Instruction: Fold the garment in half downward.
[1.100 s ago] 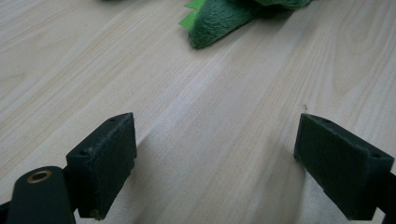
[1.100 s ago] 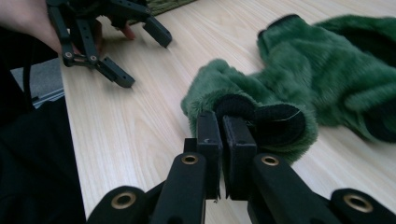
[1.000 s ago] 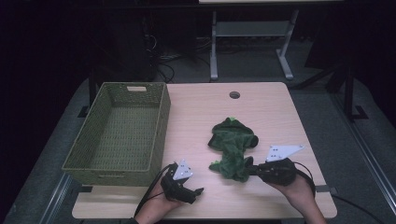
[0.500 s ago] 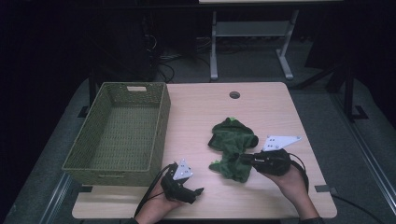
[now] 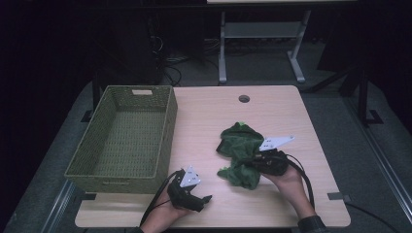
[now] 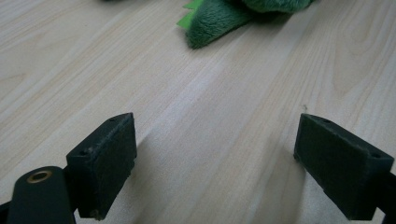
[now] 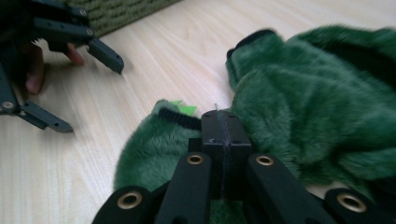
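Right gripper (image 7: pixel 223 122): black matte jaws pressed flat together, pad against pad, no gap. Tips sit on top of the green plush garment (image 7: pixel 308 116), nosing into the fur; whether any fabric is pinched between the pads I cannot tell. The jaws have just been closing. In the high view the right gripper (image 5: pixel 257 161) lies low over the garment's near side, grey three-cornered plate on top, black cable looping back past the person's right hand (image 5: pixel 286 179).

Green plush garment (image 5: pixel 241 153): crumpled heap, thick fuzzy pile, dark ribbed cuff edge, small bright green tag at one end. It lies on the table right of centre, well apart from the basket.

Left gripper (image 6: pixel 212 165): square black foam-like pads set wide apart, nothing between them, bare wood beneath. It rests near the table's front edge, left of the garment.

Table (image 5: pixel 204 121): pale wood-grain laminate, smooth, round cable hole near the far edge.

Basket (image 5: pixel 167 133): olive woven rectangle, tall walls, on the left side of the table.
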{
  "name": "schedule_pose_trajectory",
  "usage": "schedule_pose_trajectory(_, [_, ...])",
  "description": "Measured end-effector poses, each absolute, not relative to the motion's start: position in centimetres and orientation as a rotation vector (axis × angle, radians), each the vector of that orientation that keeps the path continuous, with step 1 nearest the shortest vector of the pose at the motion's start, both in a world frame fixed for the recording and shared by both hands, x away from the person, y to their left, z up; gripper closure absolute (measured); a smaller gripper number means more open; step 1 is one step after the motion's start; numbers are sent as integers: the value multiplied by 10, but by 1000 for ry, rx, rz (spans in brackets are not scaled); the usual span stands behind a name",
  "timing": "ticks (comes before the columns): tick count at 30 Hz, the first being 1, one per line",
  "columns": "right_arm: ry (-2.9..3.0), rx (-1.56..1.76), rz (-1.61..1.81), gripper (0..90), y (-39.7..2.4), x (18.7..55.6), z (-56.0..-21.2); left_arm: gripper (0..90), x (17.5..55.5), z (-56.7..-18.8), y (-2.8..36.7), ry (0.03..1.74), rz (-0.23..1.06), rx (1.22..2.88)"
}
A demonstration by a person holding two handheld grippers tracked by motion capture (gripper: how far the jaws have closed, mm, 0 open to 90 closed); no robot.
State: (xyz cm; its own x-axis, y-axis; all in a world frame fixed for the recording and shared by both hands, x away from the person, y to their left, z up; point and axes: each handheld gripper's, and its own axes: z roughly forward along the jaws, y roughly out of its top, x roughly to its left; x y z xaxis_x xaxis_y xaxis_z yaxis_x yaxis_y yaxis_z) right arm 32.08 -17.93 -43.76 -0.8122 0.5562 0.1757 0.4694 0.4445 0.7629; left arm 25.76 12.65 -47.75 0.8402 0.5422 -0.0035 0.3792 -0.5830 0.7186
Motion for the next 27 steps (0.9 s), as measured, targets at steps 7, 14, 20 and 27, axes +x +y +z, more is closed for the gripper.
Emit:
schedule_pose_trajectory(7, [2673, 919, 1210, 900, -162, 323, -455, 125, 257, -478, 127, 667, 279, 2261])
schedule_pose_trajectory(14, [2697, 980, 1125, 900, -156, 322, -461, 126, 257, -478, 126, 669, 280, 2260])
schedule_pose_trajectory(20, [2671, 965, 1143, 900, -157, 321, -458, 125, 256, -477, 124, 700, 294, 2253])
schedule_pose_trajectory(27, [2580, 965, 1234, 774, -167, 319, -438, 124, 257, -477, 124, 691, 292, 2255])
